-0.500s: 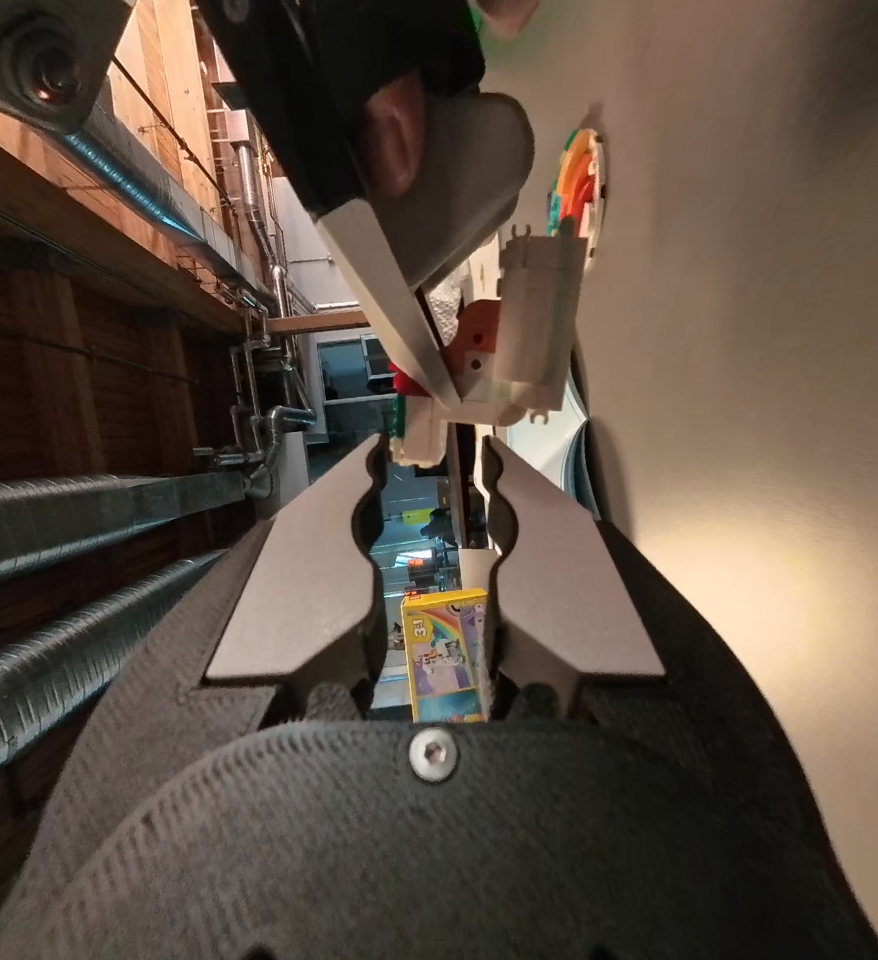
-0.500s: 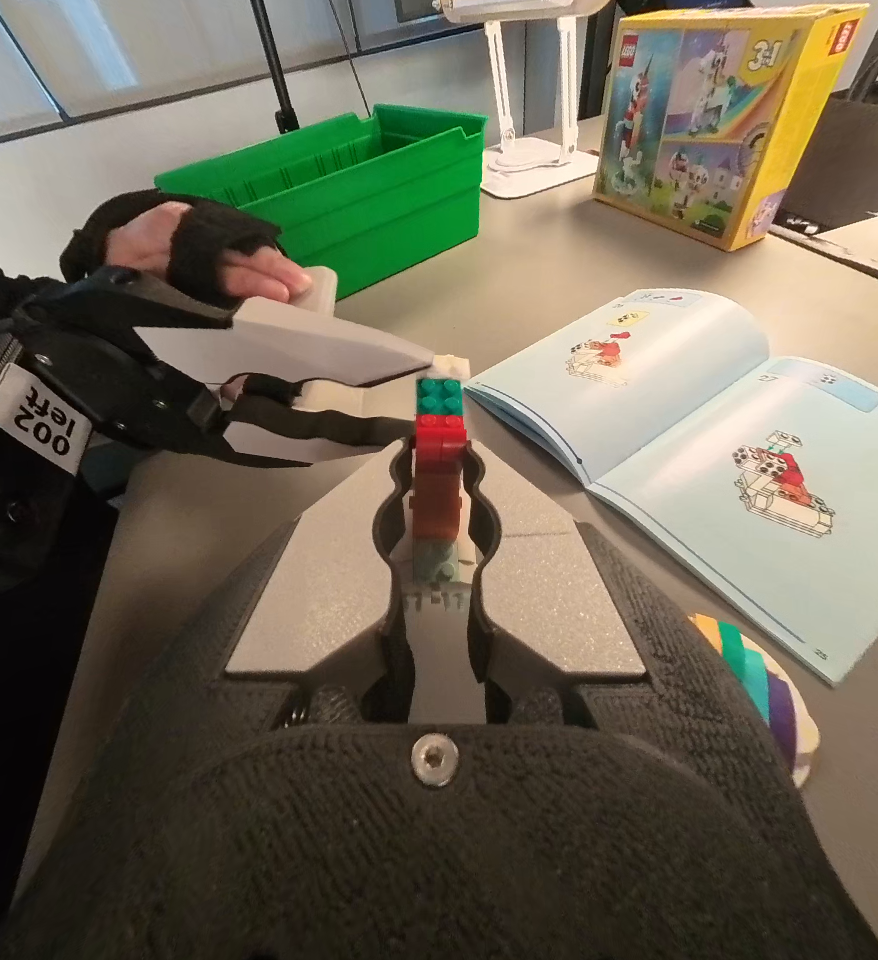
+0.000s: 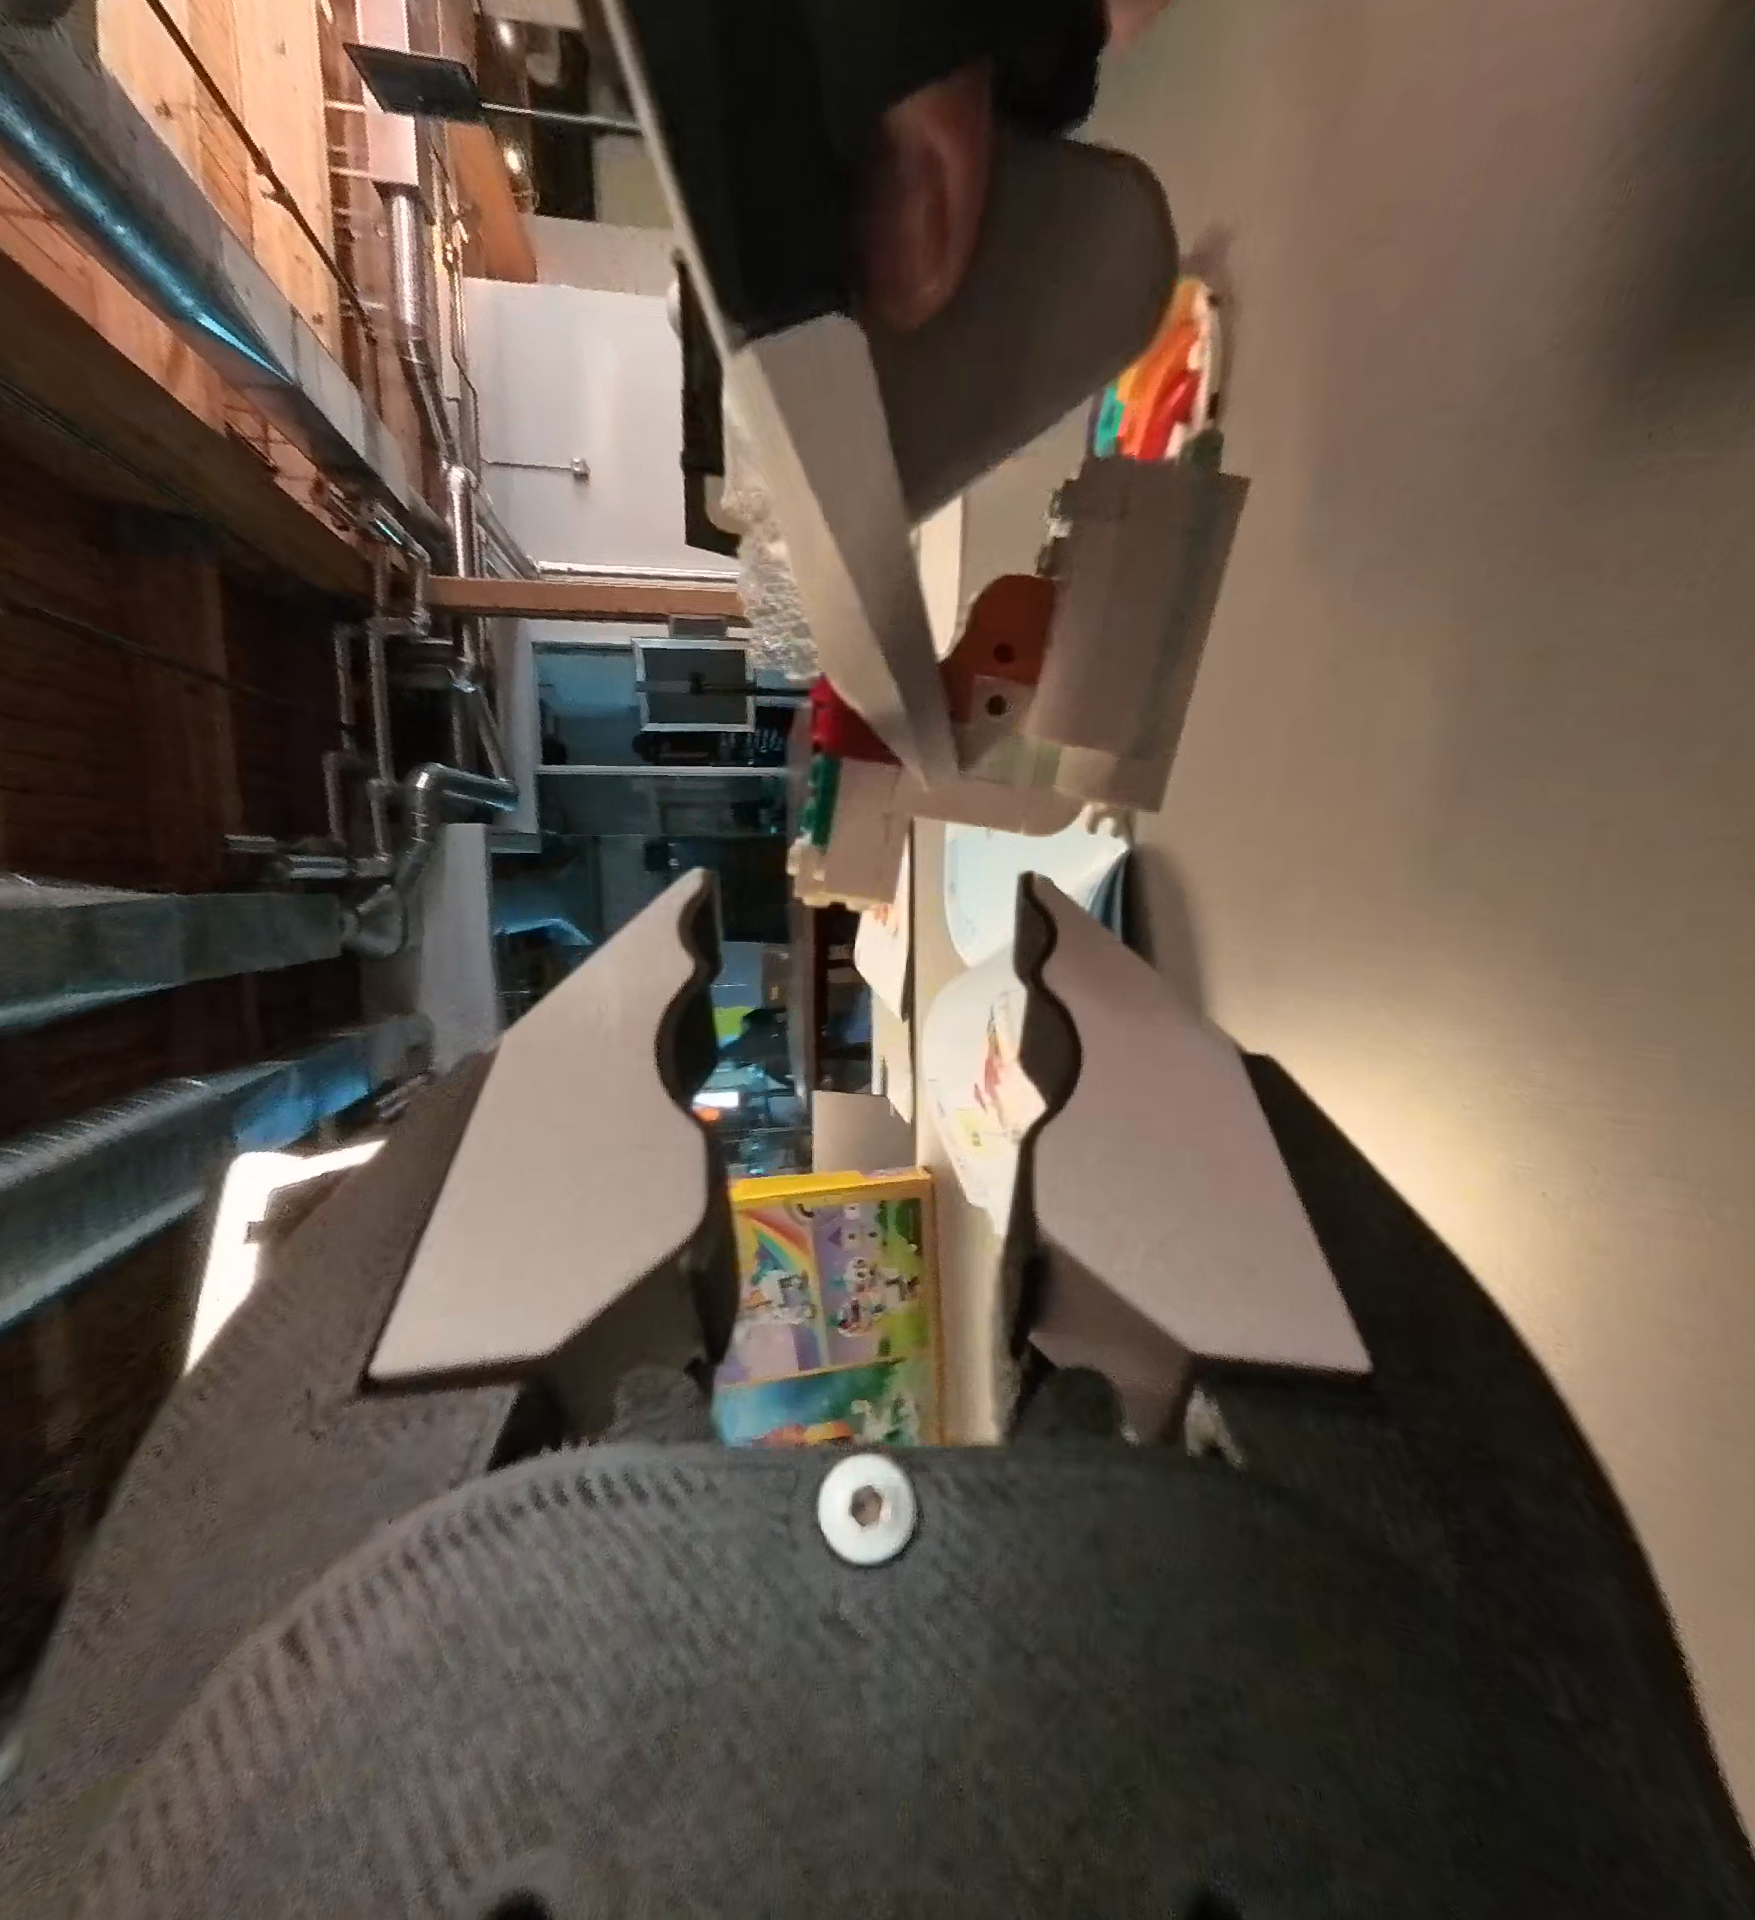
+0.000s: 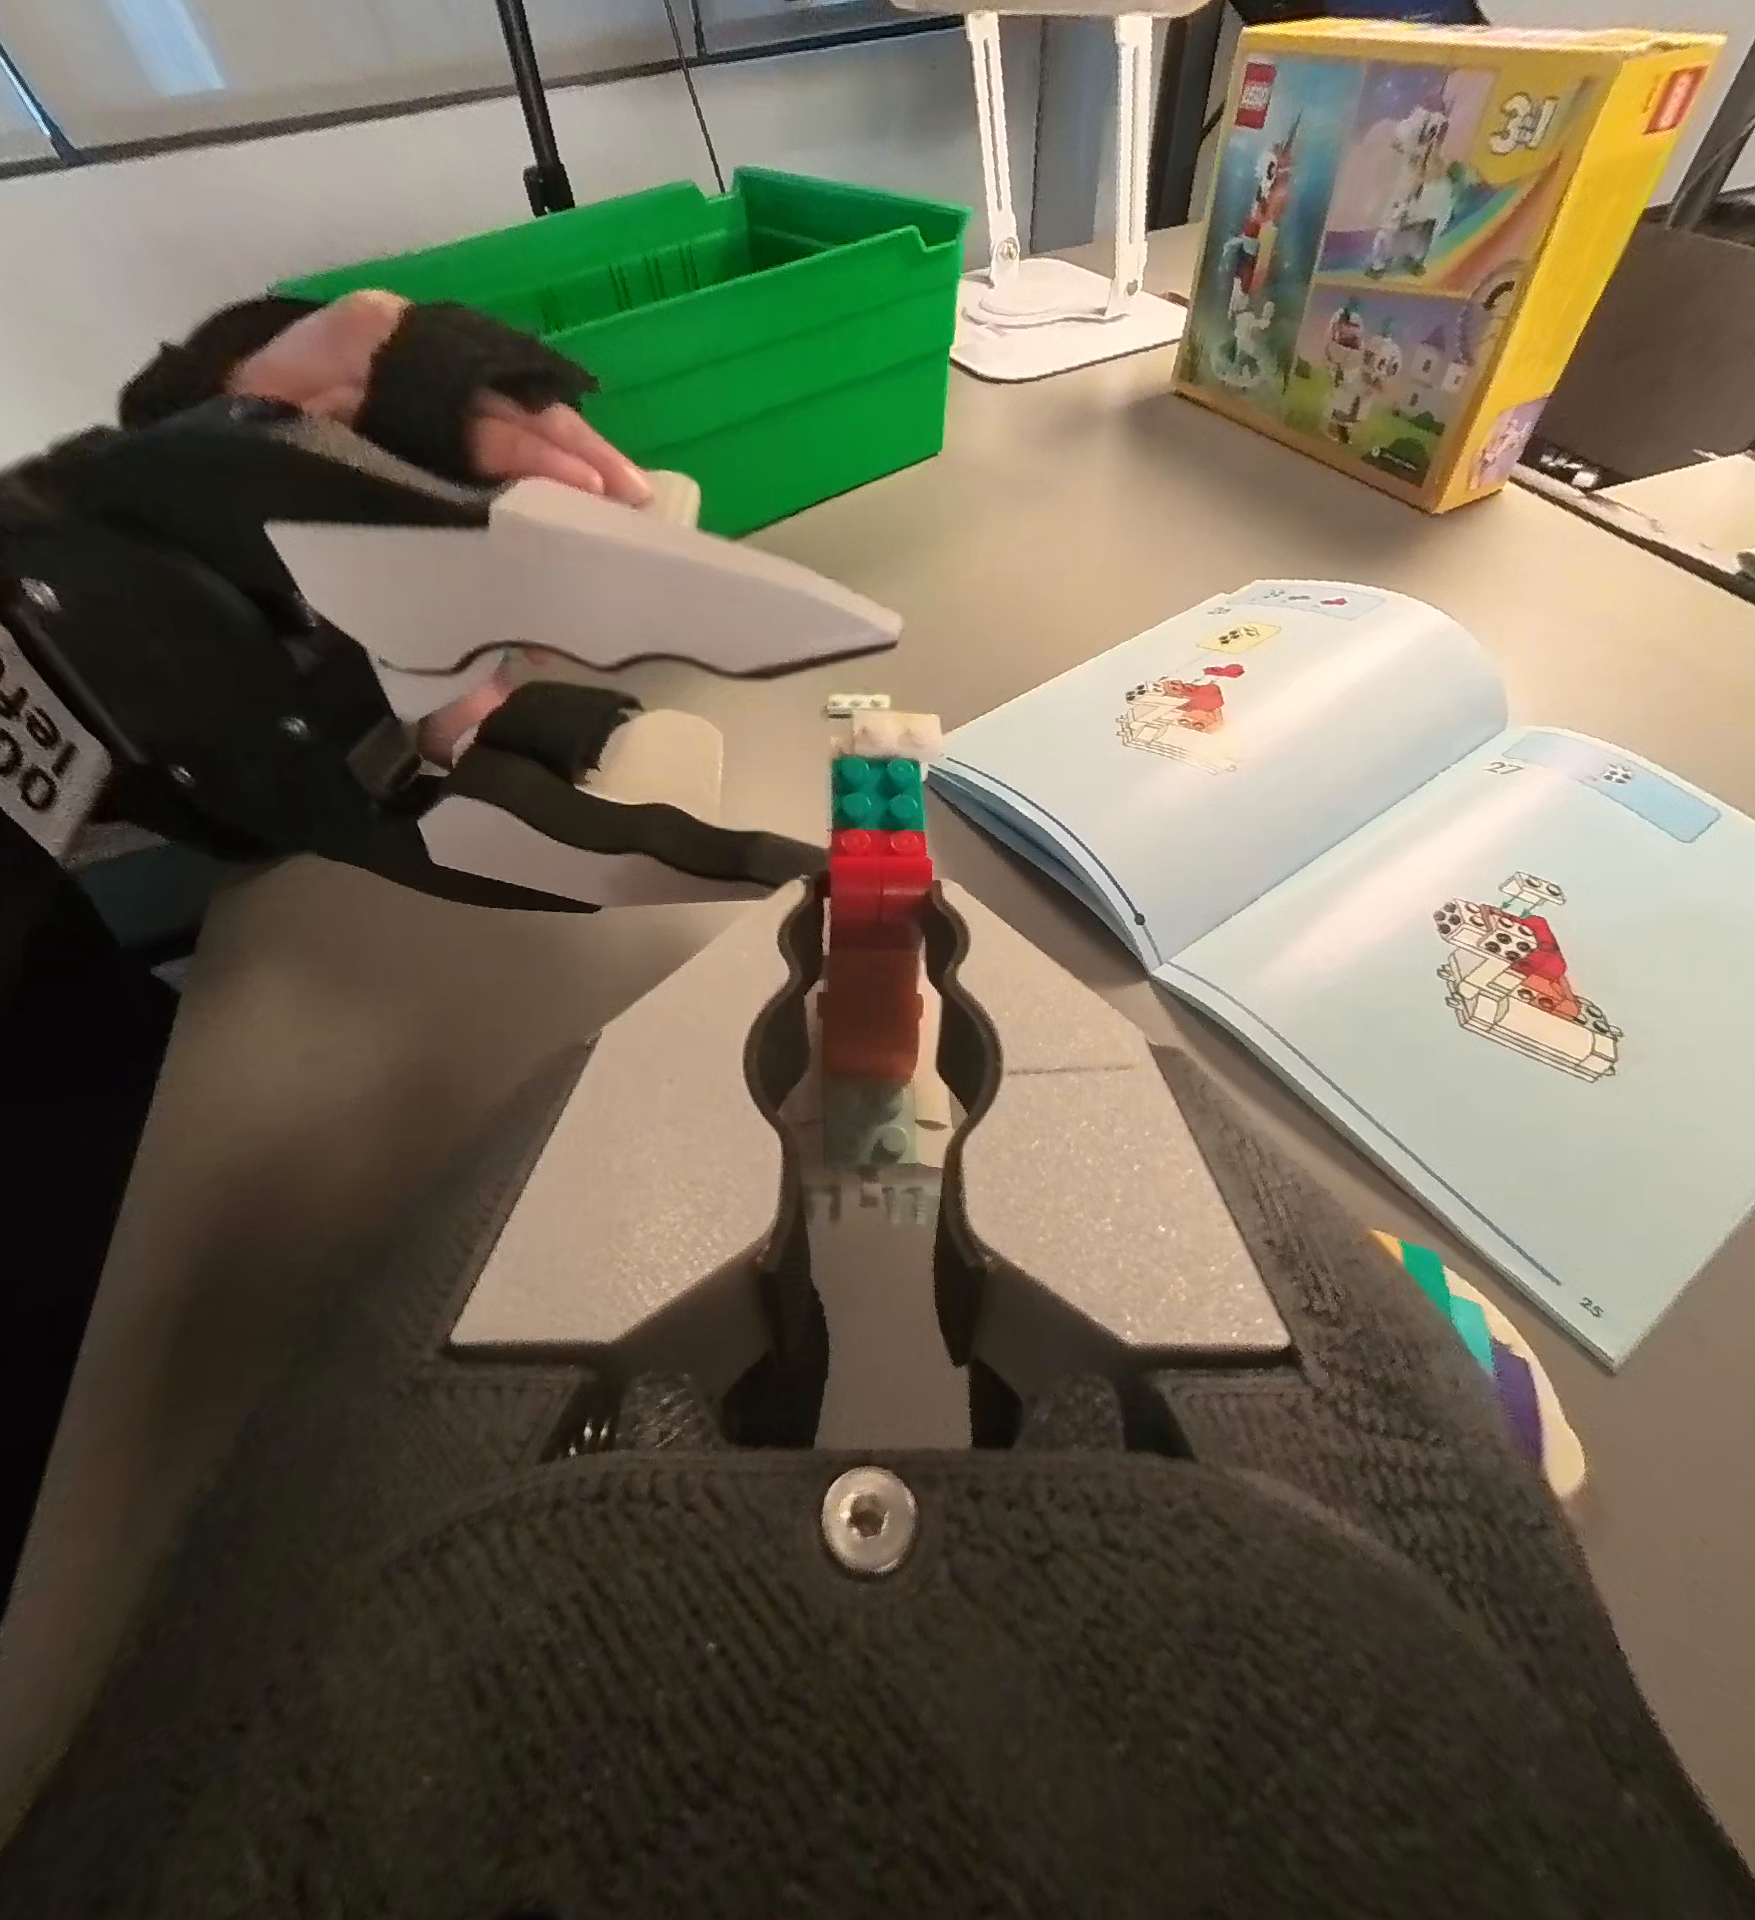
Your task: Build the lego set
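The half-built lego model sits pinched between my right gripper's 2 fingers, clamped on both flanks. From the tips inward it stacks a white piece, a teal 2-by-2 brick, a red brick, a darker red-brown block and a pale green piece. Its front end sticks out past my fingertips over the grey table.

My left gripper is rolled on its side, the table standing like a wall on the right of its view. Its 2 fingers are spread wide and hold nothing; the gap shows only background. In the right wrist view it sits just left of the model, its lower finger reaching close to the red brick; I cannot tell if they touch. A gloved hand grips it from above.

Beside the model lies the open instruction booklet, pale blue pages flat on the table. A rainbow-coloured lego piece rests by my right gripper's body. Farther back stands the yellow lego box, upright, and left of it a green plastic bin with internal dividers; whatever lies inside is hidden from this angle. A white stand rises between bin and box.
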### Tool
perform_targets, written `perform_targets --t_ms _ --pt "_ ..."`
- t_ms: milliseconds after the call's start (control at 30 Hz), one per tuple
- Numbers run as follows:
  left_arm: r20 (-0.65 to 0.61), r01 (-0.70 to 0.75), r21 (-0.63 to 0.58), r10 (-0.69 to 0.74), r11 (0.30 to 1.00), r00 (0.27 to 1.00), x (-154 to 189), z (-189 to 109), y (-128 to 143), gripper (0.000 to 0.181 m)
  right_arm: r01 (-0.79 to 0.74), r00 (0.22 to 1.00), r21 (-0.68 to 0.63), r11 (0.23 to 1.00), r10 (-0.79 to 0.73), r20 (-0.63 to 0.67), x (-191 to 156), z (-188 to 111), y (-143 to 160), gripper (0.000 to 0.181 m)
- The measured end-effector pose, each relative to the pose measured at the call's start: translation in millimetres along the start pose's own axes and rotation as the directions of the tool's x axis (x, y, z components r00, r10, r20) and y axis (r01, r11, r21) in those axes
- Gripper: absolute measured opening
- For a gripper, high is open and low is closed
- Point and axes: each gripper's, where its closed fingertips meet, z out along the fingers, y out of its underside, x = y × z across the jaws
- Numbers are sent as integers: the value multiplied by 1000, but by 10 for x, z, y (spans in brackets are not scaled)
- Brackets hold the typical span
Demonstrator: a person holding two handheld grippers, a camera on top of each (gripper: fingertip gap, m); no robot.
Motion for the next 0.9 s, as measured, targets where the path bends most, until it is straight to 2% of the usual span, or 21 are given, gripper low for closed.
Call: perform_targets --t_ms 100,300,567,900 --pt "-31 46 9 -45 999 998 -1 3 -13 59 41 999 -20 999 -42 -15 -7 12 20 18" --pt "-87 58 -27 -60 998 994 84 58 29 55 70 997 -37 997 -71 -13 -37 35 41 18" --pt "-104 39 -25 -42 999 994 126 58 29 42 76 997 -39 996 -77 -10 -46 36 41 18" --pt "-36 -19 -27 18 999 999 67 43 39 26 31 999 -34 999 -31 9 -52 57 60 18"
